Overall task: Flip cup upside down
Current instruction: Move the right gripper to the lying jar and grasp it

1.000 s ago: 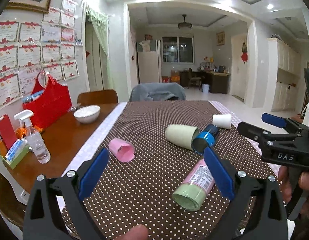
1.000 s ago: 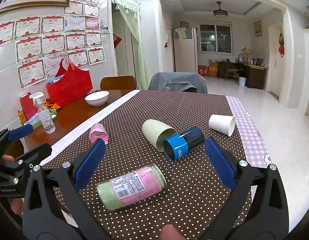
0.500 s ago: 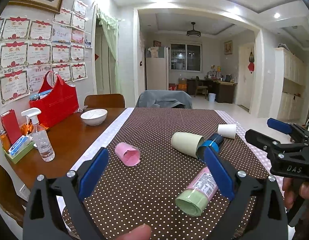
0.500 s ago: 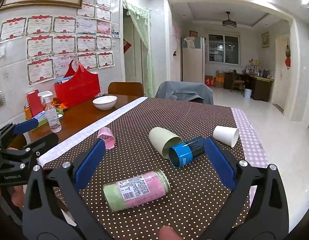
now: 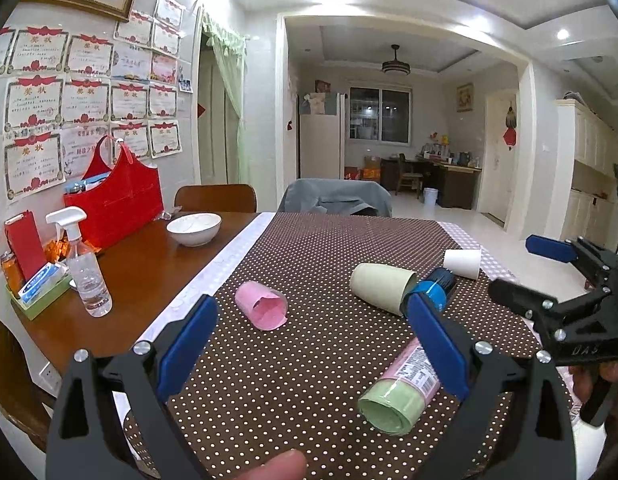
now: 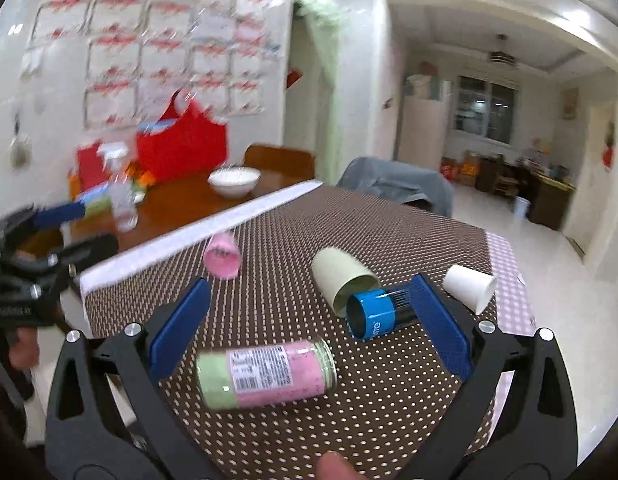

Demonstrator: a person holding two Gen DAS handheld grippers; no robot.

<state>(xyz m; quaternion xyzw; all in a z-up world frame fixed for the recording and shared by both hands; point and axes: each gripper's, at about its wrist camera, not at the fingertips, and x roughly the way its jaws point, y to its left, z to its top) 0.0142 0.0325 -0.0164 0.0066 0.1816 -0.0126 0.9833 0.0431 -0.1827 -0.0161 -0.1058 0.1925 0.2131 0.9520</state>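
Several cups lie on their sides on the brown dotted tablecloth (image 5: 309, 248): a pink cup (image 5: 262, 306) (image 6: 221, 257), a pale green cup (image 5: 381, 287) (image 6: 341, 280) and a white paper cup (image 5: 461, 262) (image 6: 469, 283). My left gripper (image 5: 313, 340) is open and empty, above the near table edge, short of the pink cup. My right gripper (image 6: 309, 328) is open and empty, above the pink-and-green jar (image 6: 265, 374). Each gripper shows in the other's view, the right (image 5: 549, 276) and the left (image 6: 61, 232).
A blue-capped can (image 5: 431, 290) (image 6: 383, 312) lies against the green cup. The jar also lies in the left wrist view (image 5: 401, 392). On the bare wood at left stand a white bowl (image 5: 194, 229), a spray bottle (image 5: 85, 268) and a red basket (image 5: 115, 204).
Both grippers have risen and tilted, so the table sits lower in view. The right wrist view has swung and is now motion-blurred. The objects on the table have not moved.
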